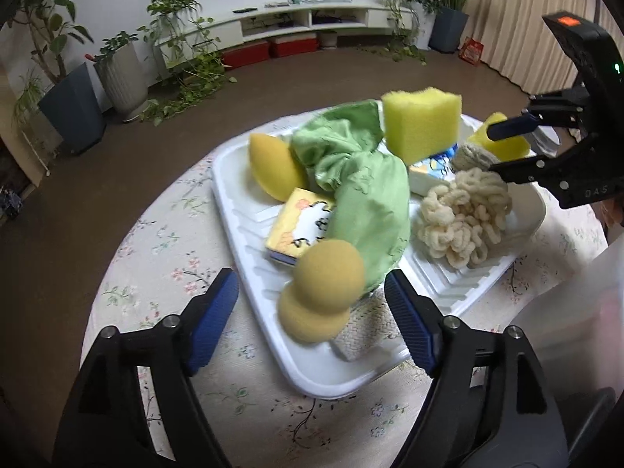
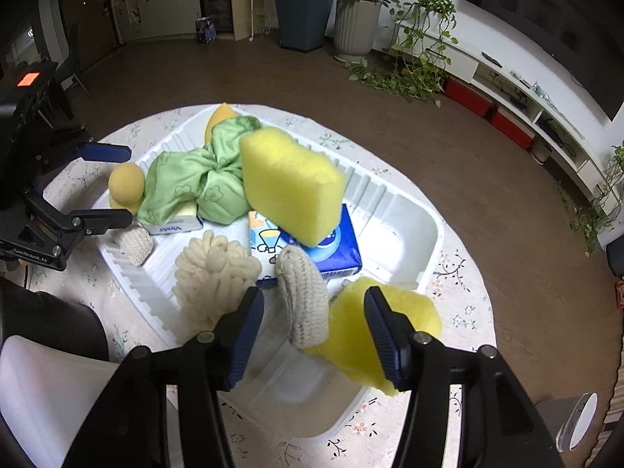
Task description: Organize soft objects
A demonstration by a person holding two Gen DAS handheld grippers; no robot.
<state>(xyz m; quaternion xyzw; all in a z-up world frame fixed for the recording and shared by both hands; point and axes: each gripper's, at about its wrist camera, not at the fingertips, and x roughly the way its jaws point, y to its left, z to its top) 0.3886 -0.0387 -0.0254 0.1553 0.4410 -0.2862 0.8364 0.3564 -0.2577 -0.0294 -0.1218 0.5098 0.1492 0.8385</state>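
A white ribbed tray holds a knotted green cloth, a yellow block sponge, a cream chenille ball and tissue packs. My left gripper stands open over the tray's near corner. A tan peanut-shaped sponge lies between its jaws, clear of the pads. My right gripper is open too. A cream knitted piece sits between its fingers, apart from both pads. A second yellow sponge lies partly behind its right finger at the tray's rim.
The tray sits on a round table with a floral cloth. A yellow oval sponge and a second knitted piece also lie in it. A white sleeve is at the lower left. Potted plants stand on the floor beyond.
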